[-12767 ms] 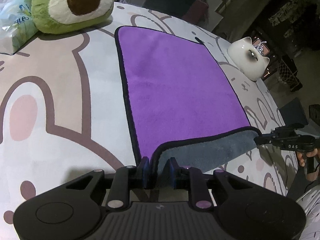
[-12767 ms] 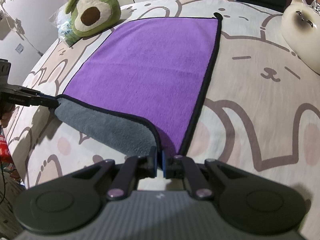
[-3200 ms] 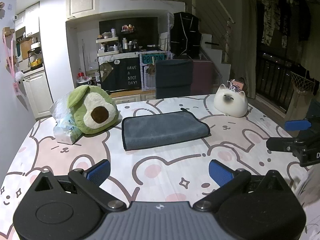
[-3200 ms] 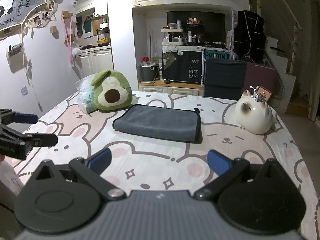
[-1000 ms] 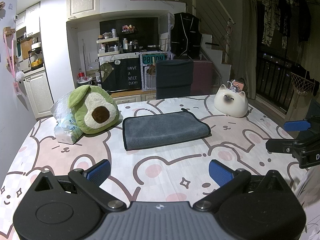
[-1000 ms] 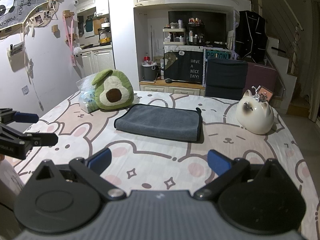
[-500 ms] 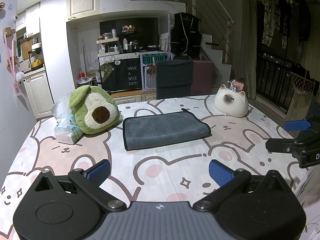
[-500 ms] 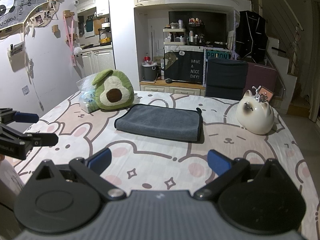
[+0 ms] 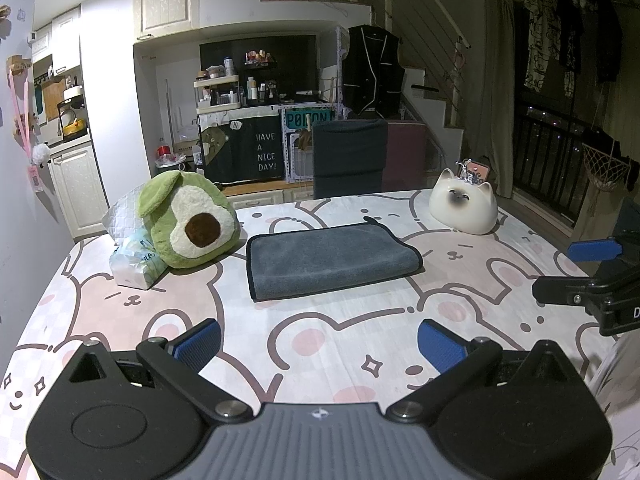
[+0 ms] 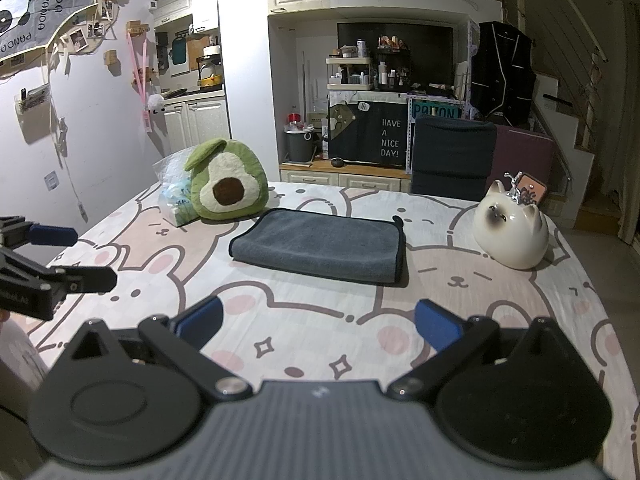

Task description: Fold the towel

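The towel (image 9: 330, 258) lies folded into a flat grey rectangle with a dark trimmed edge near the middle of the table (image 9: 344, 344), which is covered by a cloth printed with pink and white cartoon bears. The left gripper (image 9: 320, 344) is held back over the near edge of the table, well apart from the towel; its two blue-padded fingers (image 9: 198, 340) are spread wide, and nothing sits between them or touches them. The right gripper (image 10: 318, 320) is likewise drawn back over the near edge, its blue pads (image 10: 438, 326) spread wide and holding nothing, with bare tablecloth showing in the gap. In the left wrist view the right gripper appears at the right border, off the side of the table, and in the right wrist view the left gripper (image 10: 60, 256) appears at the left border; each shows its fingers parted and clear of the towel. Beside the towel's left end sits an avocado plush (image 9: 186, 226), close to it but not touching, and a white plastic bag (image 9: 134, 254) rests against the plush on its far side. On the other side of the towel, well apart from it, stands a white cat figure (image 9: 464, 208). A dark chair (image 9: 350, 158) stands behind the far edge of the table.
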